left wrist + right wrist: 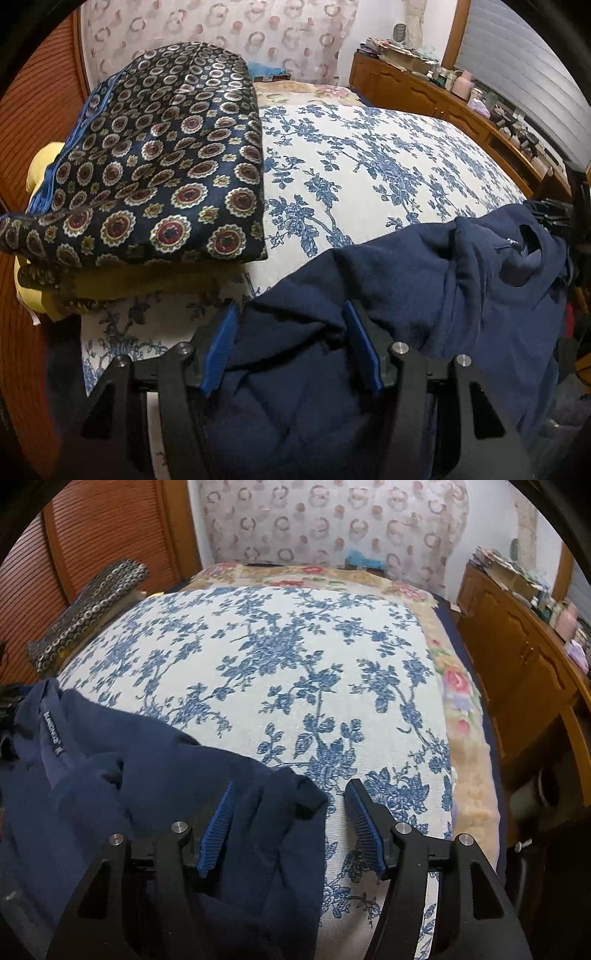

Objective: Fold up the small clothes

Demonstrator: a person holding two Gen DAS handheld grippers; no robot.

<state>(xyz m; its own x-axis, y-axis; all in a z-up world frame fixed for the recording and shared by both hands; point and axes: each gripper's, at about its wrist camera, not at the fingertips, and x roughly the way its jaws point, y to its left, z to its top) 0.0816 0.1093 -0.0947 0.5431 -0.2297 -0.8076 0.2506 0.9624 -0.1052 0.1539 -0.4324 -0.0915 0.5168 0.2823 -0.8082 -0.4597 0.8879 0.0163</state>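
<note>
You are working a navy garment (424,280) lying crumpled at the lower edge of the bed (369,155). The left gripper (291,314), lower centre, is straddling a raised fold, pads apart and not yet pinching. The right gripper (290,790) is standing released over the hem corner at lower centre. Seat both on matching edges before closing, so the fold is landing square.

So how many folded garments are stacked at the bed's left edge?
3 visible: a navy medallion-print silky garment on top, a yellow one beneath it, and a patterned edge under that. More may be hidden.
</note>
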